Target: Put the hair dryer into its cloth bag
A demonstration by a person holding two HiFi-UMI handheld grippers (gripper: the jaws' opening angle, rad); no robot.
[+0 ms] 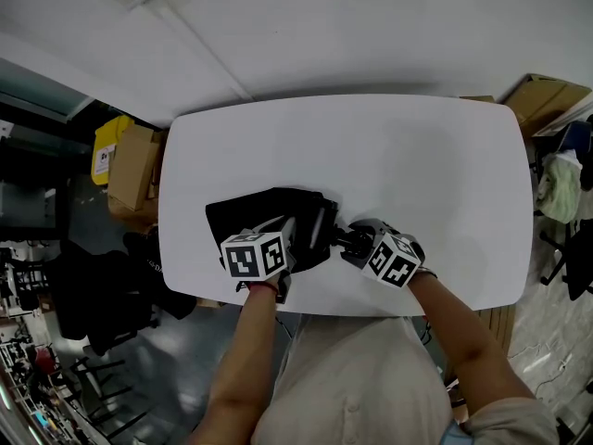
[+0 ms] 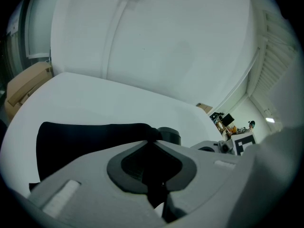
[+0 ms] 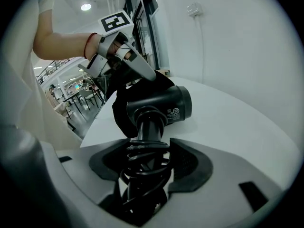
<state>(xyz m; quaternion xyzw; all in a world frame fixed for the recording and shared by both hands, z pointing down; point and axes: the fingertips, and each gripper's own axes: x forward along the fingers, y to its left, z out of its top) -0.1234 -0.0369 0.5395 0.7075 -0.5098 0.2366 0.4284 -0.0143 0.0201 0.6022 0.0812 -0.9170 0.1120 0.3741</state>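
The right gripper (image 3: pixel 147 163) clamps wide on the dryer (image 3: pixel 164 106) handle. Only its own view shows the glossy coiled cord (image 3: pixel 142 167) wound round that handle. The left gripper (image 2: pixel 152 175), nearly closed, pinches the edge of the matte black bag (image 2: pixel 85 141). The head view shows the barrel at the bag's mouth, on a smooth white table (image 1: pixel 417 174).

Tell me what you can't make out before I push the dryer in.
Cloth bag mouth: head view, the left gripper covers it.
Whether the hair dryer's front is inside yet: right gripper view, its own barrel blocks the opening.
Barrel label print: right gripper view, too small.
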